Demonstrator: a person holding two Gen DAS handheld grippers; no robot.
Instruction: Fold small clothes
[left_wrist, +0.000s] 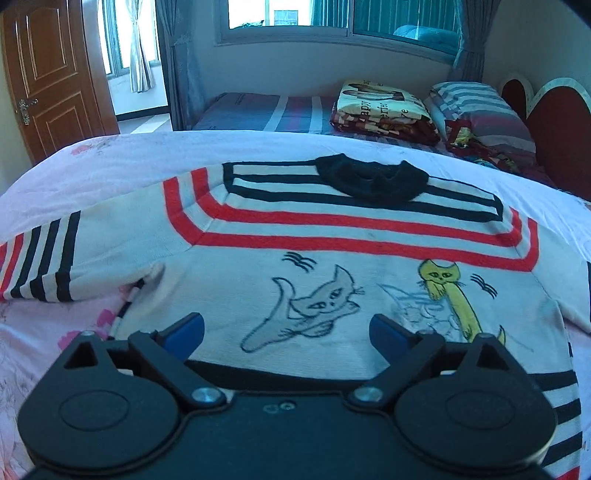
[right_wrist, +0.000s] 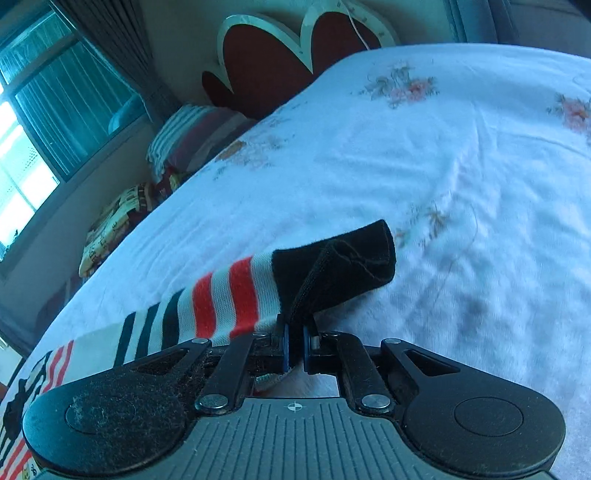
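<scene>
A small white sweater (left_wrist: 280, 236) with red and navy stripes, a black collar and cat drawings lies flat on the bed. In the left wrist view my left gripper (left_wrist: 286, 328) hovers open just above its lower front, blue pads wide apart with nothing between them. The sweater's left sleeve (left_wrist: 40, 262) lies spread out to the side. In the right wrist view my right gripper (right_wrist: 294, 338) is shut on the right sleeve (right_wrist: 236, 291) near its black cuff (right_wrist: 340, 258), pinching the fabric at the cuff's seam. The cuff sticks out beyond the fingertips.
The bed is covered with a white floral sheet (right_wrist: 424, 155). Beyond it lie a striped mattress with folded blankets (left_wrist: 380, 107) and a striped pillow (left_wrist: 476, 107). A red heart-shaped headboard (right_wrist: 280, 55) stands behind. A brown door (left_wrist: 48, 77) is at far left.
</scene>
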